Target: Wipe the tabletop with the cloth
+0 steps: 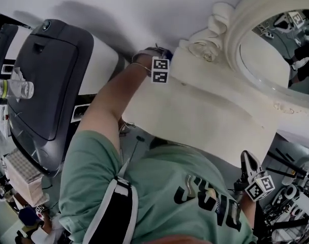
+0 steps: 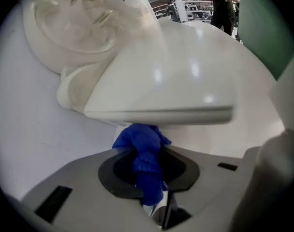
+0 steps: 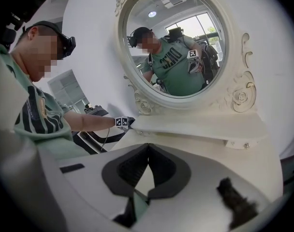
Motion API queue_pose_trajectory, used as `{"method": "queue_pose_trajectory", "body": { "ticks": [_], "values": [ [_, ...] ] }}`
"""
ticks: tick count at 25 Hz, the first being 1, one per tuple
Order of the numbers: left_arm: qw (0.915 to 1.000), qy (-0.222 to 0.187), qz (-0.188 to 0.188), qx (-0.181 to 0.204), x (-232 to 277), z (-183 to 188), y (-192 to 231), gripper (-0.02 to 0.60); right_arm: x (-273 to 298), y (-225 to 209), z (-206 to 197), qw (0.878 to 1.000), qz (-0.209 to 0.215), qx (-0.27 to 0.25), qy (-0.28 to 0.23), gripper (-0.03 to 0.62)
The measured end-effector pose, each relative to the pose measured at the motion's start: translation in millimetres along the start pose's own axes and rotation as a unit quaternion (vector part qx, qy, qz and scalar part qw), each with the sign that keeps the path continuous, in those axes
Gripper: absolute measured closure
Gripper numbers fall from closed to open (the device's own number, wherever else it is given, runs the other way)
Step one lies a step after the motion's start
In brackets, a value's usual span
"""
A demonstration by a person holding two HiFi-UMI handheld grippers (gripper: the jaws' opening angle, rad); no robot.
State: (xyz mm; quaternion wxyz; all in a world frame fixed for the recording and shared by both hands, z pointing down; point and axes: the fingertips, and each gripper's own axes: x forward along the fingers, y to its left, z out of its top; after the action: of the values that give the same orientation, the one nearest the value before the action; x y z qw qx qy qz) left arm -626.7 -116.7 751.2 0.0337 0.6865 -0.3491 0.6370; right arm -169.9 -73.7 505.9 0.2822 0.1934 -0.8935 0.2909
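My left gripper is shut on a bunched blue cloth. The cloth presses on the white tabletop just under the front edge of the vanity's raised shelf. In the head view the left gripper sits at the table's far left corner, with my bare arm stretched out to it. My right gripper hangs off the near right side of the tabletop. In the right gripper view its jaws are closed tip to tip with nothing between them, facing the tabletop and the left gripper's marker cube.
A round mirror in an ornate cream frame stands on the shelf against the wall. A black lidded machine and a clear bottle are to the left. Stands and cables crowd the floor at right. A person stands far behind.
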Motion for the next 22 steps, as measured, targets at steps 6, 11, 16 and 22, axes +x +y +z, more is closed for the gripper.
{"method": "queue_pose_trajectory", "body": {
  "ticks": [6,11,16,22],
  "values": [
    [0.9977,0.005,-0.048,0.047,-61.6,12.0,-145.3,0.483,-40.8,7.2,-31.4,0.999,0.041,-0.024,-0.015,0.582],
    [0.9953,0.038,-0.082,0.035,-122.3,30.2,-291.2,0.483,-101.4,-2.0,-78.5,0.996,0.076,-0.039,-0.040,0.582],
    [0.9791,0.108,-0.171,0.025,-174.2,18.4,-423.4,0.482,-162.5,-29.2,-124.2,0.994,0.083,-0.018,-0.071,0.582],
    [0.9854,0.067,-0.117,-0.104,-190.0,46.5,-390.9,0.480,-185.0,-37.2,-122.4,0.993,0.080,-0.006,-0.088,0.582]
  ]
}}
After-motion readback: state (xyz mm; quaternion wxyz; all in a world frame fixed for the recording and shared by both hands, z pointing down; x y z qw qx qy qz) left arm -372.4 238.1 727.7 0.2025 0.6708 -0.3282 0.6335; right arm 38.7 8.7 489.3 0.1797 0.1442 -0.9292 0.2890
